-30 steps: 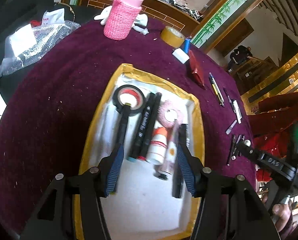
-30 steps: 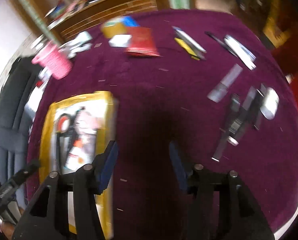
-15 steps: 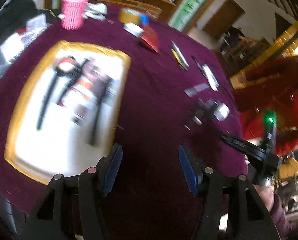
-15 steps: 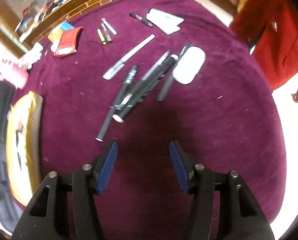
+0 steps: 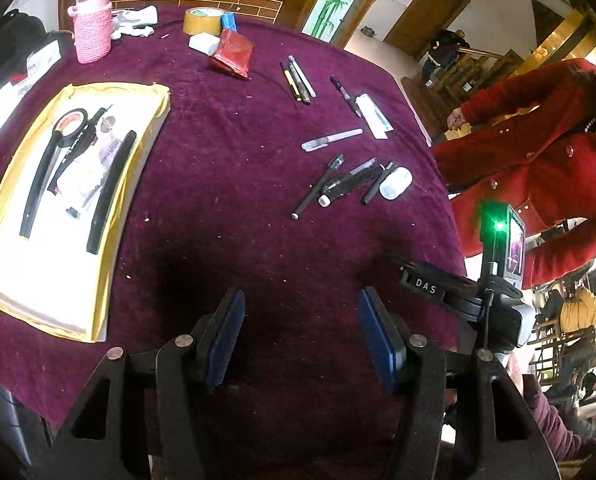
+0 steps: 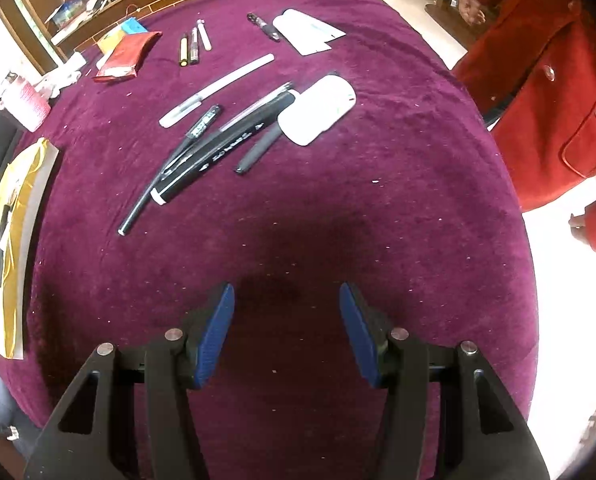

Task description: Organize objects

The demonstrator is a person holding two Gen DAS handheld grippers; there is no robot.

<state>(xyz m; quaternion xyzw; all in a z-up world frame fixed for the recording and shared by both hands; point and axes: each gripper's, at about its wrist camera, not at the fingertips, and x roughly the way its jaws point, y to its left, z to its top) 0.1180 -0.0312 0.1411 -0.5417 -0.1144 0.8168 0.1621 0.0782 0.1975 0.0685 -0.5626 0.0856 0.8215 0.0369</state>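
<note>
A yellow-rimmed white tray (image 5: 146, 152) lies at the left of the purple table and holds a tape roll (image 5: 71, 120), markers and other small items. It shows edge-on in the right wrist view (image 6: 2, 280). A cluster of black pens (image 6: 202, 148) and a white oval case (image 6: 318, 108) lie ahead of my right gripper (image 6: 286, 332), which is open and empty over bare cloth. The same cluster (image 5: 338, 184) lies ahead-right of my left gripper (image 5: 300, 336), also open and empty. The right gripper's body (image 5: 458, 296) shows at its right.
A white pen (image 6: 218, 88), three pens (image 6: 194, 44), a red pouch (image 6: 126, 56), white cards (image 6: 306, 32), a pink-sleeved bottle (image 5: 92, 28) and a yellow tape roll (image 5: 202, 20) lie farther back. A person in a red coat (image 6: 546, 80) stands at the table's right edge.
The left gripper swung right, away from above the tray to bare cloth. The right gripper swung right toward the pen cluster and steadied. Both stayed open.
</note>
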